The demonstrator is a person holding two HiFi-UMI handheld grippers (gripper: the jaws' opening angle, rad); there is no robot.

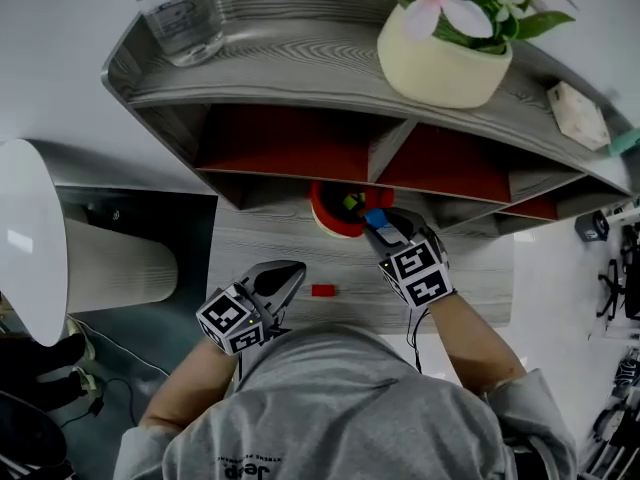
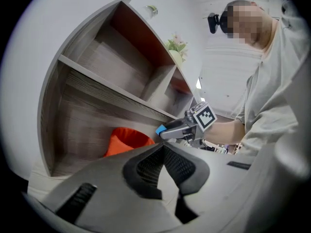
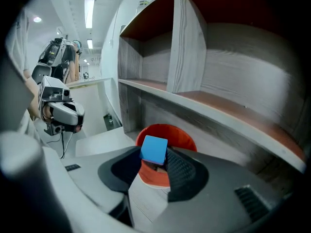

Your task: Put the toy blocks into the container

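Note:
A red container [image 1: 330,218] stands on the wooden desk under the shelf, with small yellow and green blocks inside. My right gripper [image 1: 381,225] is shut on a blue block [image 1: 375,217] and holds it just right of the container's rim. In the right gripper view the blue block [image 3: 154,149] sits between the pads, above the red container [image 3: 169,129]. A red block [image 1: 322,290] lies on the desk between the grippers. My left gripper [image 1: 284,280] hovers left of it, shut and empty; its own view shows the pads [image 2: 146,166] meeting at the tips, with the red container [image 2: 127,140] beyond.
A grey wooden shelf unit [image 1: 300,58] with red-backed compartments overhangs the container. On top of it stand a flower pot [image 1: 445,63], a water bottle [image 1: 180,13] and a pale hexagonal piece [image 1: 578,113]. A white round object [image 1: 40,238] sits to the left of the desk.

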